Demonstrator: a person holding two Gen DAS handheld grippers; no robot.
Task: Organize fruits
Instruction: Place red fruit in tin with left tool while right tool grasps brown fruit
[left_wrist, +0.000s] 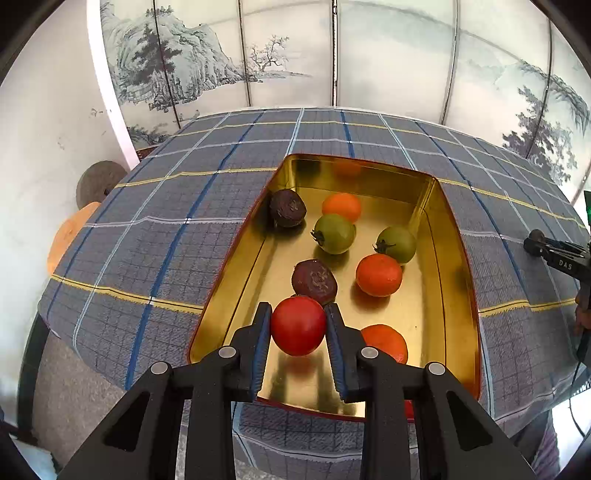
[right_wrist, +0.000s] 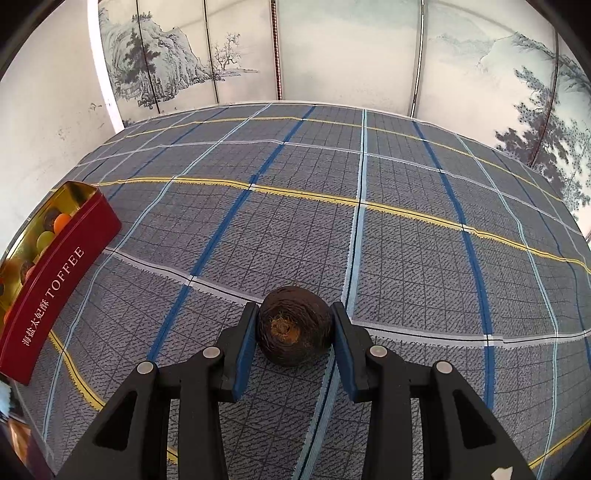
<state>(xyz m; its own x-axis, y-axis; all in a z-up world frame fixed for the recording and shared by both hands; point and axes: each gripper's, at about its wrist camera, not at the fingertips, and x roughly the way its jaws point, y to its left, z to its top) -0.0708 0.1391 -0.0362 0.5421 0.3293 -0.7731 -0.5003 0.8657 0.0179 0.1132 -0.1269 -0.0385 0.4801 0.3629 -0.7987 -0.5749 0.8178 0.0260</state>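
Plaid tablecloth (right_wrist: 369, 240) bears red tin (right_wrist: 55, 284) lettered "TOFFEE" beside Chinese characters.

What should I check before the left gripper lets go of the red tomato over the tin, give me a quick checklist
1. Left gripper shut on the red tomato: ok.
2. Tomato is over the gold tin, inside its rim: ok.
3. Landing spot free: not ok, a dark purple fruit lies just beyond and an orange fruit sits close beside.
4. Drop height above the tin floor: cannot tell.
5. Right gripper shut on the dark brown fruit, away from the tin: ok.
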